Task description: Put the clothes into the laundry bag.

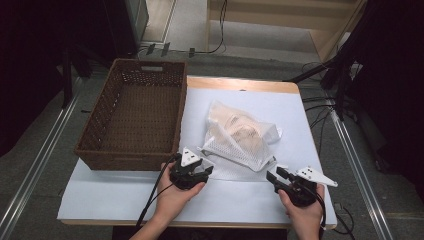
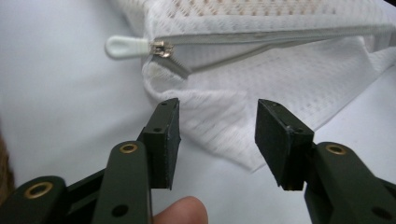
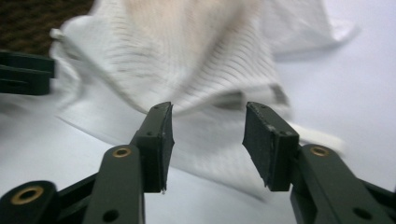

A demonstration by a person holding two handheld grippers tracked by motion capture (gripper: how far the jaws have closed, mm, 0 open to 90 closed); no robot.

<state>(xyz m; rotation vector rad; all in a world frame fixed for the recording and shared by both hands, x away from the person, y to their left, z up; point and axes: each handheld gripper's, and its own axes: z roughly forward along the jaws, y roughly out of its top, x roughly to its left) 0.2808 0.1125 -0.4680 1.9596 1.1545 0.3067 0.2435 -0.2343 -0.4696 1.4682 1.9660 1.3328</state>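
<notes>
We hold 2 tongs low & flat: left gripper (image 1: 196, 172) & right gripper (image 1: 280, 178), both let go, jaws apart. 1 mesh bag (image 1: 240, 136) lies just in front, between them. 1 basket (image 1: 135, 115) sits left.

I see bench (image 1: 300, 87), white sheet (image 1: 240, 200) over top. Wicker basket (image 1: 131, 159) on left part, white mesh bag (image 1: 240, 140) mid-sheet, well apart.

No readable text, label or number anywhere.
</notes>
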